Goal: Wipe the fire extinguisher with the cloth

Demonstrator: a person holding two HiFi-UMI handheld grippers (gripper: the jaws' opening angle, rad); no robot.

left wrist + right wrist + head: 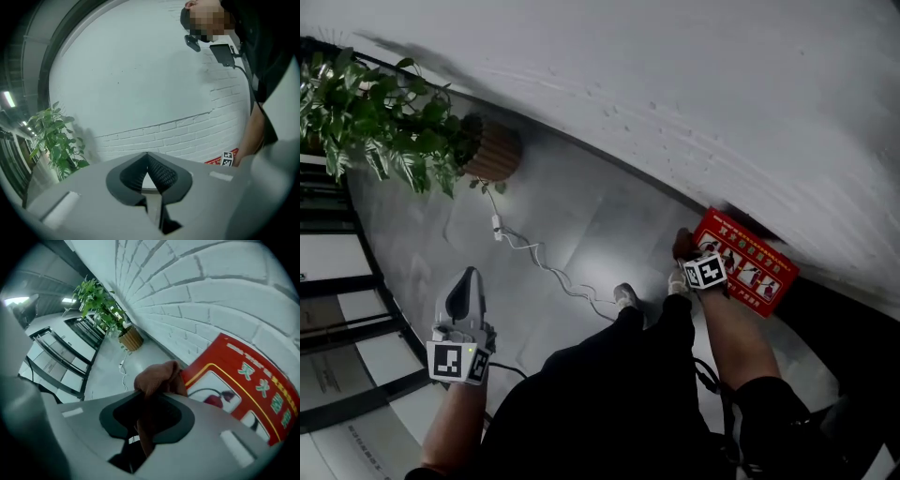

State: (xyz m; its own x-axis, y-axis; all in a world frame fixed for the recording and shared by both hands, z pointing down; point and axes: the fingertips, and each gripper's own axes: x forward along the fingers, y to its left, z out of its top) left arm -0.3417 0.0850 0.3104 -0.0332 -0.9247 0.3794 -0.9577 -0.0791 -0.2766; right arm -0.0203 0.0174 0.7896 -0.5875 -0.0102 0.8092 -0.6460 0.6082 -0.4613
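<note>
Right gripper (152, 401) is clamped on my brown cloth (157, 378), which bunches up out past the tips, just beside the red fire extinguisher box (253, 380) at the foot of the white brick wall (201, 291). Can't tell if cloth and box actually touch. Left gripper (147, 159) has its jaws together with nothing in them, off toward the potted plant (384, 131).
</note>
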